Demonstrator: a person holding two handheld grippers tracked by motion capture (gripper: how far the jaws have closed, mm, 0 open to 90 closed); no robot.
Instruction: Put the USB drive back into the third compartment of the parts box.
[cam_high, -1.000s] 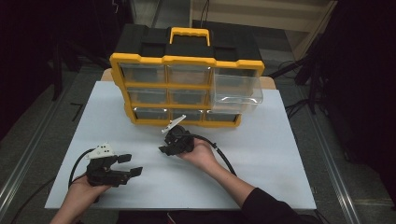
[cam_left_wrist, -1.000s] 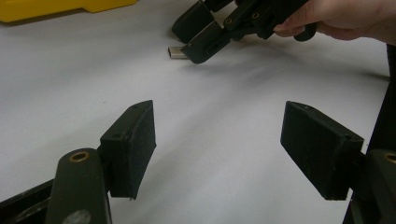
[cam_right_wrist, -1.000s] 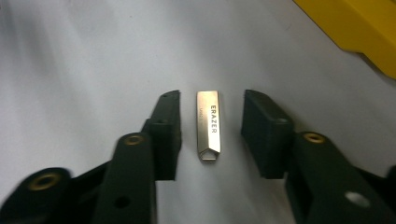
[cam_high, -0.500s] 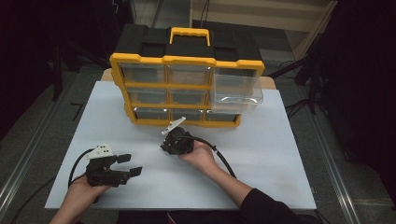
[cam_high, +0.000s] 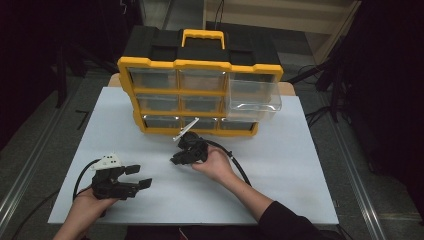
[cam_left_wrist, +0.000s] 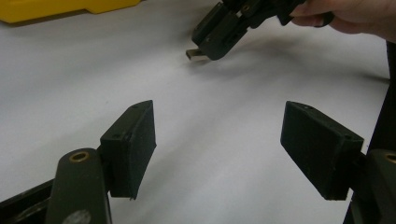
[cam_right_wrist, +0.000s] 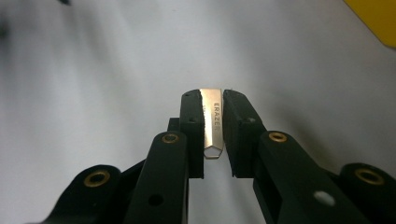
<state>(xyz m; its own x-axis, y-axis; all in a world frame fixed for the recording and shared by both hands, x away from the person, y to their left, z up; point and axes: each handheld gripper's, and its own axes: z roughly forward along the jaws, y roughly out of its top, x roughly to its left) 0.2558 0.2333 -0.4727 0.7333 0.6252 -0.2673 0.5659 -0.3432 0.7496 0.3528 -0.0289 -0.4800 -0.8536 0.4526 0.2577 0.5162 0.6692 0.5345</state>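
My right gripper (cam_right_wrist: 214, 100) is shut on a small flat silver metal USB stick (cam_right_wrist: 213, 126) stamped ERAZER, held edge-up between the pads. In the high view the right gripper (cam_high: 176, 160) hovers low over the white table's middle, jaws pointing down and left. In the left gripper view the stick's plug end (cam_left_wrist: 192, 54) pokes out of the right gripper (cam_left_wrist: 217, 39). My left gripper (cam_high: 139, 176) rests at the front left, open and holding nothing, with its jaws wide apart (cam_left_wrist: 217, 140). A yellow and black drawer organizer (cam_high: 200, 65) stands at the back, its top right clear drawer (cam_high: 252, 97) pulled out.
The white tabletop (cam_high: 280, 165) has bare room to the right and front. Black cables trail from both grippers, one (cam_high: 235, 162) curving beside the right hand. Dark floor and metal rails lie around the table.
The right gripper has turned slightly and edged left with the stick in it. The left gripper has stayed put.
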